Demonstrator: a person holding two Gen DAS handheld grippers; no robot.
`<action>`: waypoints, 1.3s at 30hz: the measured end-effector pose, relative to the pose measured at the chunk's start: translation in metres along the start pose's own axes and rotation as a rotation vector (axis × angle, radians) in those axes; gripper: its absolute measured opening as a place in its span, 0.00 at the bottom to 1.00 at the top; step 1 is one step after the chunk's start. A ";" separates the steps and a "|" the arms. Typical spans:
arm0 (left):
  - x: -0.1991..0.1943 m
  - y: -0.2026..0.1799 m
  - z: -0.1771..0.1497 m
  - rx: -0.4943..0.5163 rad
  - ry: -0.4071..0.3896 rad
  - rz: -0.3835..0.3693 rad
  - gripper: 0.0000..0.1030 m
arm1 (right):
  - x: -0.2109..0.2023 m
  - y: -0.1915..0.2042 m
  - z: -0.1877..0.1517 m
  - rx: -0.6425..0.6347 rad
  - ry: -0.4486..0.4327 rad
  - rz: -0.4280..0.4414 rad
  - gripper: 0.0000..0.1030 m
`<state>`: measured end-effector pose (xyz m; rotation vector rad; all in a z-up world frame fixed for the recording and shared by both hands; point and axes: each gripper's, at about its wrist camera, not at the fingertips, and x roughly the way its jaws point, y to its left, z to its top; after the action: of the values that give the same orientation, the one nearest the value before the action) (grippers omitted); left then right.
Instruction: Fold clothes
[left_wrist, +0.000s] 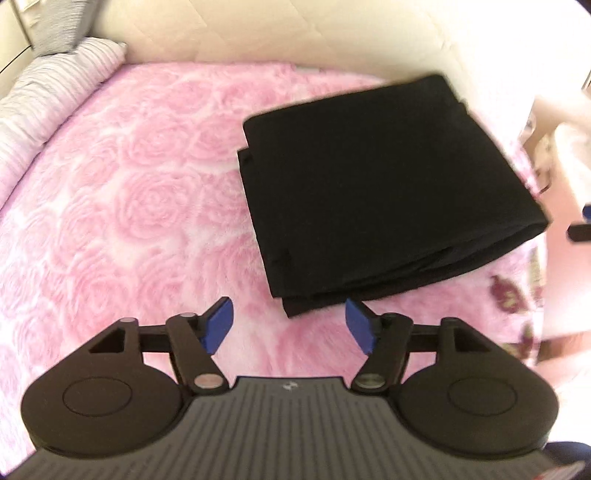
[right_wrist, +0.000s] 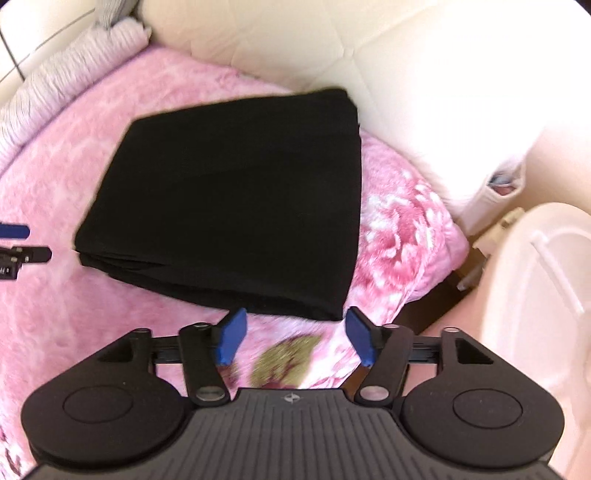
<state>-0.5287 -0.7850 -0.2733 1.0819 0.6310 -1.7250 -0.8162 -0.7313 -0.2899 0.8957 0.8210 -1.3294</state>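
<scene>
A black garment (left_wrist: 384, 184) lies folded into a thick rectangle on the pink rose-patterned blanket (left_wrist: 129, 206). My left gripper (left_wrist: 290, 325) hovers open just short of its near corner, blue pads apart with nothing between them. In the right wrist view the same black garment (right_wrist: 236, 206) fills the middle, layered edges facing left. My right gripper (right_wrist: 295, 338) is open right in front of its near edge, empty. The left gripper's blue tip (right_wrist: 14, 230) shows at the far left edge of that view.
A striped grey-white pillow (left_wrist: 48, 96) lies at the bed's far left. A cream padded headboard (left_wrist: 295, 33) runs along the back. The blanket's edge (right_wrist: 436, 258) drops off at the right, beside a white plastic bin (right_wrist: 535, 295) and the floor.
</scene>
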 end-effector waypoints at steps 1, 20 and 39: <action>-0.012 0.000 -0.003 -0.011 -0.010 -0.004 0.76 | -0.011 0.007 -0.003 0.015 -0.014 -0.010 0.77; -0.143 -0.036 -0.031 -0.164 -0.106 -0.006 0.99 | -0.137 0.060 -0.017 0.070 -0.092 0.015 0.86; -0.194 -0.050 -0.050 -0.178 -0.112 -0.030 0.99 | -0.183 0.074 -0.053 0.149 -0.128 -0.030 0.86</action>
<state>-0.5284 -0.6370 -0.1295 0.8506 0.7187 -1.7069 -0.7560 -0.6014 -0.1446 0.9068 0.6450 -1.4732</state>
